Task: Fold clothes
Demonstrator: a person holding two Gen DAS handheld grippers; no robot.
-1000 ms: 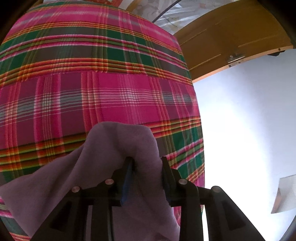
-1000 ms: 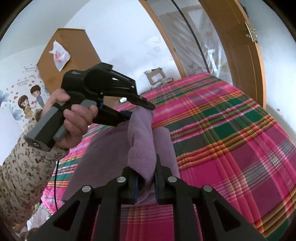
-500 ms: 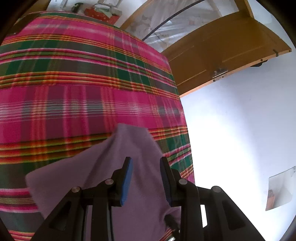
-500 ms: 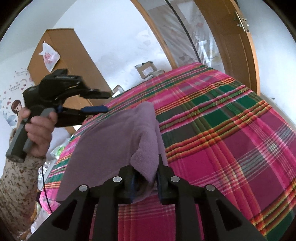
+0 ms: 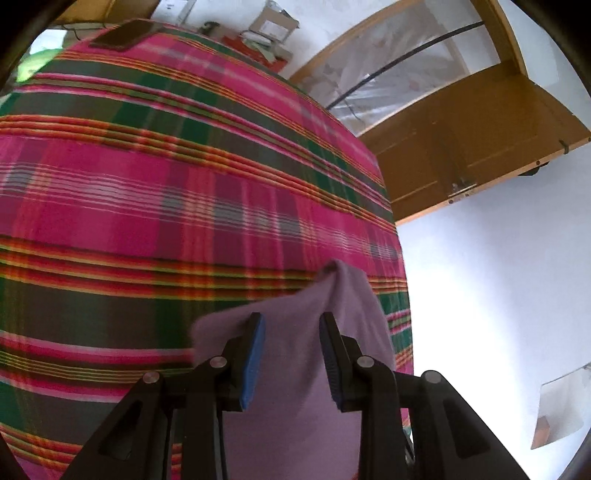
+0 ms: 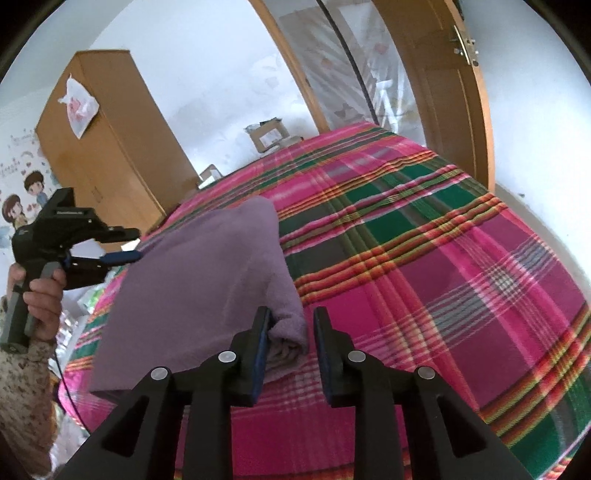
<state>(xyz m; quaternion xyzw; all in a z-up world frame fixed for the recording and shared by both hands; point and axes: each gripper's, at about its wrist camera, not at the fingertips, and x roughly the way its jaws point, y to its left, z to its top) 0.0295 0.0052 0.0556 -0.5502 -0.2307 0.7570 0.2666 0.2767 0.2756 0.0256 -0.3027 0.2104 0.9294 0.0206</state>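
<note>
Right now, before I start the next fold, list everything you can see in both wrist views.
purple cloth: one, purple, folded, lying on the bed near its left edge.
plaid bedspread: one, pink, green and orange, covering the bed.
wardrobe: one, brown wood, far left by the wall.
plastic bag: one, white, hanging on the wardrobe.
cardboard boxes: a few, brown, beyond the far end of the bed.
door: one, brown wood, open, right of the bed.
dark flat object: one, at the bed's far corner; cannot tell what it is.
left gripper: one, black with blue pads, open, beside the cloth's edge.
right gripper: one, black, open, astride the cloth's near corner.
hand: one, holding the left gripper.
</note>
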